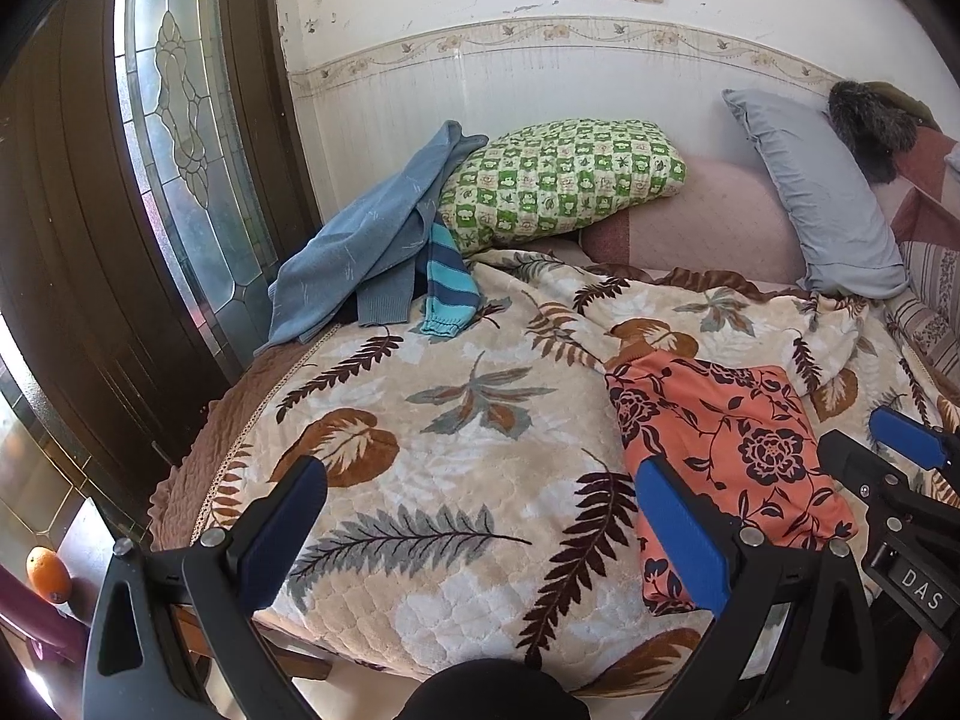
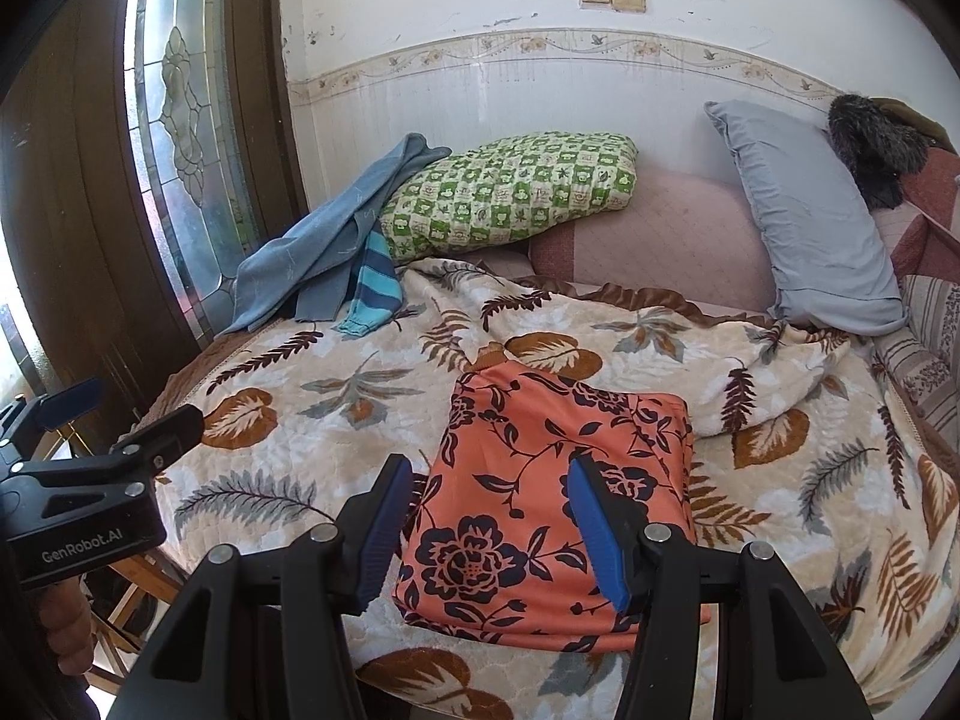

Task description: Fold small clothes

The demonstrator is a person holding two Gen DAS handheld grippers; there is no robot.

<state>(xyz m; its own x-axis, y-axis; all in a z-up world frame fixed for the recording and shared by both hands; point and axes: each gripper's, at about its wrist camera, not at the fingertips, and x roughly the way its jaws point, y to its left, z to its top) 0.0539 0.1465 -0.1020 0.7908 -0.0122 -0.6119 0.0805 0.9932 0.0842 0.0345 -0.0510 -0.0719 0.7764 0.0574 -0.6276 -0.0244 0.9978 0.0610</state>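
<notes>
An orange garment with dark flowers [image 2: 540,492] lies folded into a rectangle on the leaf-patterned blanket [image 2: 336,414]; it also shows in the left wrist view [image 1: 726,450]. My right gripper [image 2: 489,531] is open and empty, held just above the garment's near edge. My left gripper [image 1: 480,534] is open and empty over bare blanket [image 1: 432,480], left of the garment. The right gripper appears in the left wrist view [image 1: 870,450]. A blue sweater [image 1: 366,246] and a striped blue piece [image 1: 447,282] lie heaped at the far left.
A green checked pillow [image 1: 558,180] and a grey pillow [image 1: 822,198] lean on the back wall. A dark door with leaded glass [image 1: 174,138] stands left. The bed edge runs close below the grippers. An orange fruit [image 1: 47,573] sits low left.
</notes>
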